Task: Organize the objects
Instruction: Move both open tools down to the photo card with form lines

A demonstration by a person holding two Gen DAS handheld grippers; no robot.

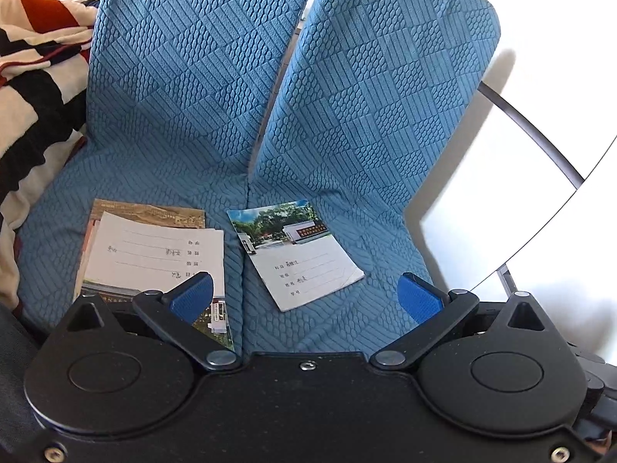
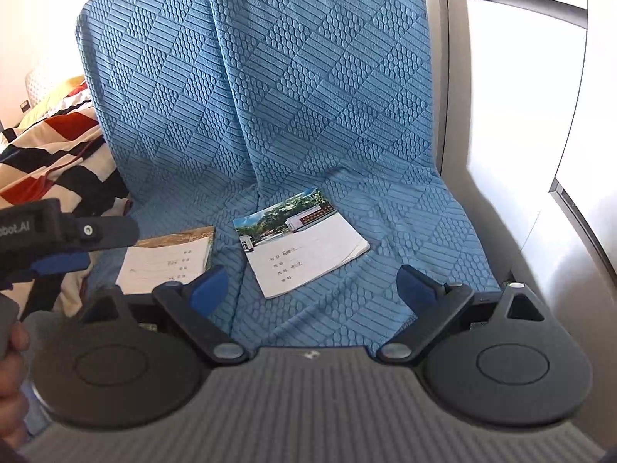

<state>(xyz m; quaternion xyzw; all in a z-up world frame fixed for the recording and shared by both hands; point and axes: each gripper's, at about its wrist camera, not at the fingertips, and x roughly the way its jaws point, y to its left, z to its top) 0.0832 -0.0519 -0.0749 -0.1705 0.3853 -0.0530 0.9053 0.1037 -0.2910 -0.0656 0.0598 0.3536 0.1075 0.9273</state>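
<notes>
Far left: a striped blanket (image 1: 34, 77) in red, black and cream, bunched against the chair's edge.

Chair (image 1: 185, 77) covered in blue textured fabric, draped over back and seat with a fold running down the middle.

Left half of seat: a stack of notebooks (image 1: 154, 254), white cover on top with handwritten lines, a brown-printed cover showing beneath at the far edge. Edges not aligned. In the left wrist view the near corner is hidden behind the left finger of the left tongs.

Right of the centre fold: a single notebook (image 1: 297, 250), lying flat and turned at an angle, photo of trees and a building across its top, white lower part with writing. Apart from the stack, fold between them.

Left tongs (image 1: 304, 301): spread wide, blue pads empty, above the seat's near edge.

Right tongs (image 2: 312, 289): also spread wide, nothing between the pads, single notebook just beyond them. The left tongs (image 2: 58, 239) show side-on at the left of the right wrist view, a hand (image 2: 11, 378) below.

Far right: bright white wall (image 1: 540, 193), a curved metal bar (image 2: 501, 0) across it.
</notes>
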